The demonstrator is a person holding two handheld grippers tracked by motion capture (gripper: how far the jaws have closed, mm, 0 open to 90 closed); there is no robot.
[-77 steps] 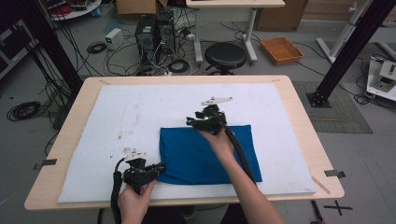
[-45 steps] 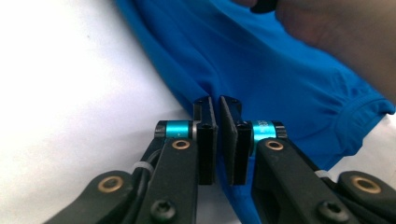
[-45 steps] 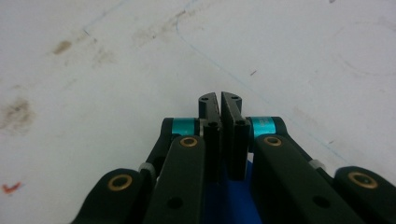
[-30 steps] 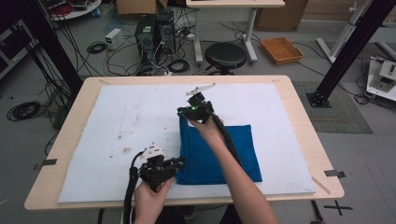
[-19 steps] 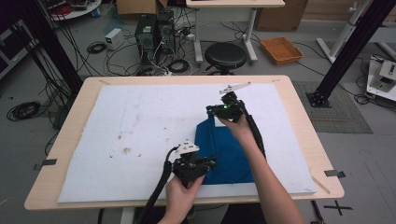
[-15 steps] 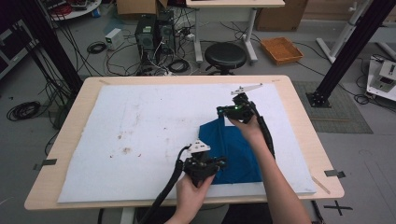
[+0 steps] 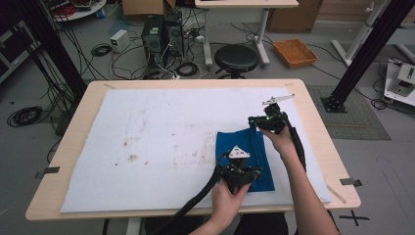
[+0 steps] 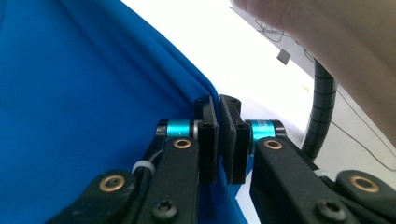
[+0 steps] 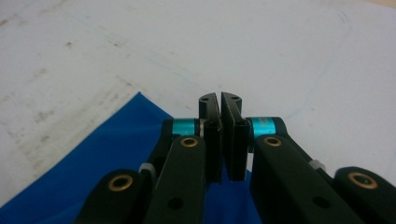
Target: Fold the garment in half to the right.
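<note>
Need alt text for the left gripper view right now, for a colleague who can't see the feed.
The left hand-held gripper has its two black jaws closed on the edge of a blue cloth, which spreads in soft folds across the left of the frame. To the right lies the white table cover, with a ribbed black cable and part of the person's forearm at upper right.

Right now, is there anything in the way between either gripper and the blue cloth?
Nothing visible. The left gripper and the right gripper each have their fingers shut on the blue cloth, at its near and far right corners.
</note>
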